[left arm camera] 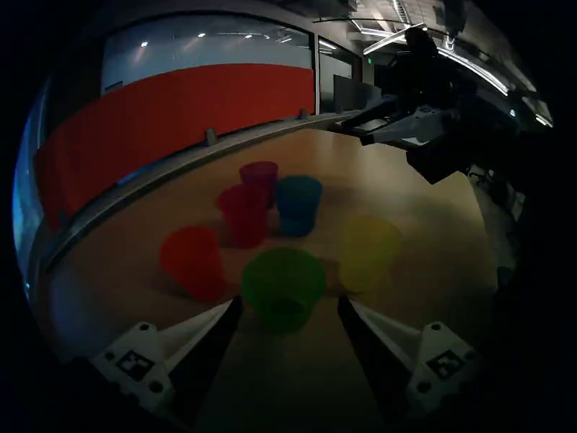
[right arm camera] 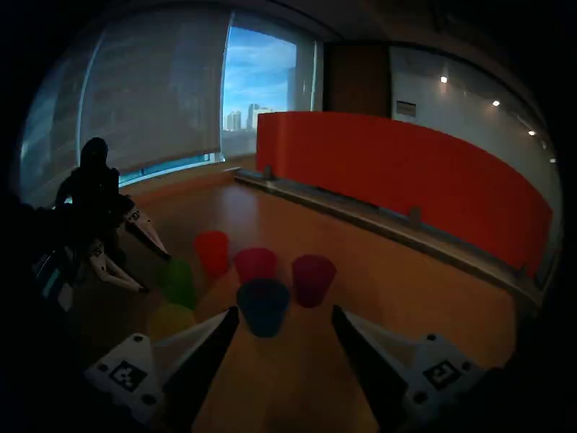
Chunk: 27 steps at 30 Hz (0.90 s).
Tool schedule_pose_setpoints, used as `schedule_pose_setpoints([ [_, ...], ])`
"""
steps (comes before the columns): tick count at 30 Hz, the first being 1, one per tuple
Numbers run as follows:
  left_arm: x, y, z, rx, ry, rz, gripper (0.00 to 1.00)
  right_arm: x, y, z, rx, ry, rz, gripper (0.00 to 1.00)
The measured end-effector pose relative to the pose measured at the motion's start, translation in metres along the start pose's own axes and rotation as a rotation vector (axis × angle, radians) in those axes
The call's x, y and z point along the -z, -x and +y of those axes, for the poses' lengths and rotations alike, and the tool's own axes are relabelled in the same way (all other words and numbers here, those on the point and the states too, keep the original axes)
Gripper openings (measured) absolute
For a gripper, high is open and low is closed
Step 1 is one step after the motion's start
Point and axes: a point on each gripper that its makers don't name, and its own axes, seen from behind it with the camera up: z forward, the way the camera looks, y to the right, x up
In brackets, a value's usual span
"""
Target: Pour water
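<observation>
Several coloured plastic cups stand grouped on a wooden table [left arm camera: 404,187]. In the left gripper view the green cup [left arm camera: 283,287] is nearest, just beyond my open left gripper [left arm camera: 288,317]. Around it stand an orange cup [left arm camera: 191,260], a yellow cup [left arm camera: 368,252], a red cup [left arm camera: 244,215], a blue cup [left arm camera: 298,204] and a magenta cup [left arm camera: 260,177]. My right gripper [left arm camera: 371,128] hovers open at the far right. In the right gripper view the blue cup [right arm camera: 263,307] sits just ahead of the open right gripper [right arm camera: 285,321], with the magenta cup [right arm camera: 314,279] behind it. The left gripper [right arm camera: 133,256] is open beside the green cup [right arm camera: 178,283].
A red partition [left arm camera: 180,115] with a grey rail runs along the table's far edge. Windows [right arm camera: 252,94] lie beyond the table. Bare tabletop [right arm camera: 404,289] stretches right of the cups in the right gripper view. The room is dim.
</observation>
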Motion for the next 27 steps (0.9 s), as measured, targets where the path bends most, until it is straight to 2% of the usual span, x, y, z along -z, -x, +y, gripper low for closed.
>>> schedule_pose_setpoints([
  [6, -0.01, 0.0, -0.005, -0.001, -0.002, -0.015, 0.98, -0.007, 0.003, 0.001, -0.003, -0.007, -0.006, 1.0],
  [18, -0.03, -0.004, -0.006, -0.006, 0.022, -0.027, 0.98, -0.017, 0.007, 0.006, -0.01, -0.012, -0.014, 1.0],
  [27, -0.036, -0.006, -0.005, -0.006, 0.026, -0.028, 0.98, -0.018, 0.009, 0.009, -0.017, -0.012, -0.015, 1.0],
])
